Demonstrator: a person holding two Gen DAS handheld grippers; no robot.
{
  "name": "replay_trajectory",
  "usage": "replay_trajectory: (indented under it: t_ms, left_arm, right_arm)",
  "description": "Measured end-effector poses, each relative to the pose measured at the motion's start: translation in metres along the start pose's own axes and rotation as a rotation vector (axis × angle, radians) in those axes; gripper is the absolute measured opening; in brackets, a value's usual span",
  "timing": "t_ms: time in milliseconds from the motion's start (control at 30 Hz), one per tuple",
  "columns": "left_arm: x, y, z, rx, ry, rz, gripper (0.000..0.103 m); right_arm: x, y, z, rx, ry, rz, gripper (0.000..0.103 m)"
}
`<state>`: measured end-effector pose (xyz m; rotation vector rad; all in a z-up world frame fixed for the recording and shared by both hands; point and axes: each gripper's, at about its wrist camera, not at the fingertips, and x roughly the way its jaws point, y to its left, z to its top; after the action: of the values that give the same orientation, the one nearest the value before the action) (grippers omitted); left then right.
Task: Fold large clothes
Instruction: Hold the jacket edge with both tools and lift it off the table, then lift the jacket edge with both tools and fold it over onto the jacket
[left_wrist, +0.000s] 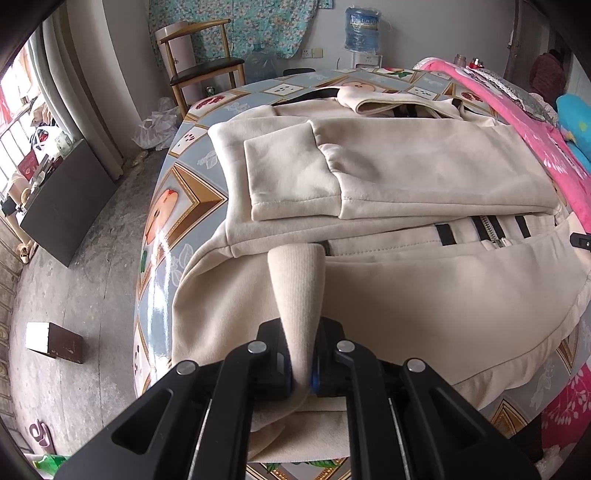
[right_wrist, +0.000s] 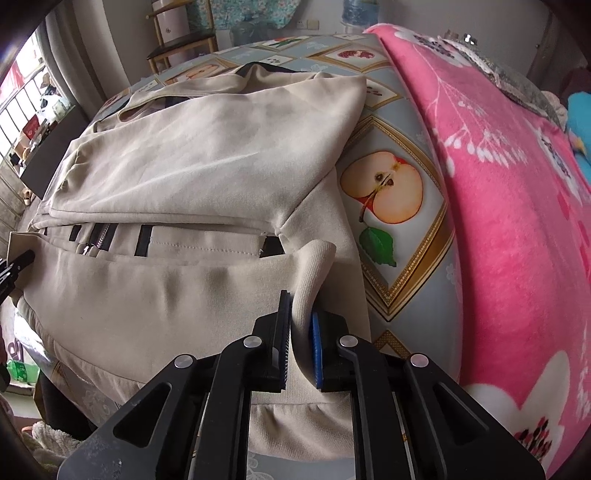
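Cream jacket, zip-fronted with black stripes, spread over counter under fruit-print oilcloth; both sleeves folded across chest, hem turned up towards 12 o'clock.

Left claw: at 6 o'clock of left wrist view, pressed together on ribbed hem band of jacket, fabric strip rising between pads towards 12 o'clock.

Wooden chair: at 11 o'clock beyond counter. Water bottle: at 1 o'clock against far wall.

Right claw: at 6 o'clock of right wrist view, pinching hem band at jacket's other lower corner.

Pink floral blanket: at 3 o'clock, lying on counter just beside jacket.
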<state>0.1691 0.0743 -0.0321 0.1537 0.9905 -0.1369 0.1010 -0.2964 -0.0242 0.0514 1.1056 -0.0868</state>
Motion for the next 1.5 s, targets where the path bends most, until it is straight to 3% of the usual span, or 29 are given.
replay_trajectory:
  t_ms: [300,600,800,1100,1500]
  left_arm:
    - [-0.038,0.009,-0.004,0.018,-0.167,-0.069,0.007]
    - [-0.086,0.005,-0.005,0.062,-0.32,-0.08,0.007]
    - [-0.106,0.012,-0.004,-0.001,-0.37,-0.093,0.007]
    - [-0.118,0.015,0.013,0.001,-0.42,-0.073,0.007]
    - [-0.107,0.017,0.055,-0.023,-0.461,-0.044,0.007]
  right_arm:
    - [-0.047,0.007,-0.015,0.1,-0.158,-0.052,0.007]
    - [-0.092,0.024,-0.027,0.125,-0.347,-0.13,0.006]
    - [-0.117,0.018,-0.028,0.162,-0.422,-0.105,0.006]
    - [-0.135,0.019,-0.017,0.15,-0.52,-0.086,0.006]
    - [-0.115,0.009,0.032,0.133,-0.539,-0.021,0.006]
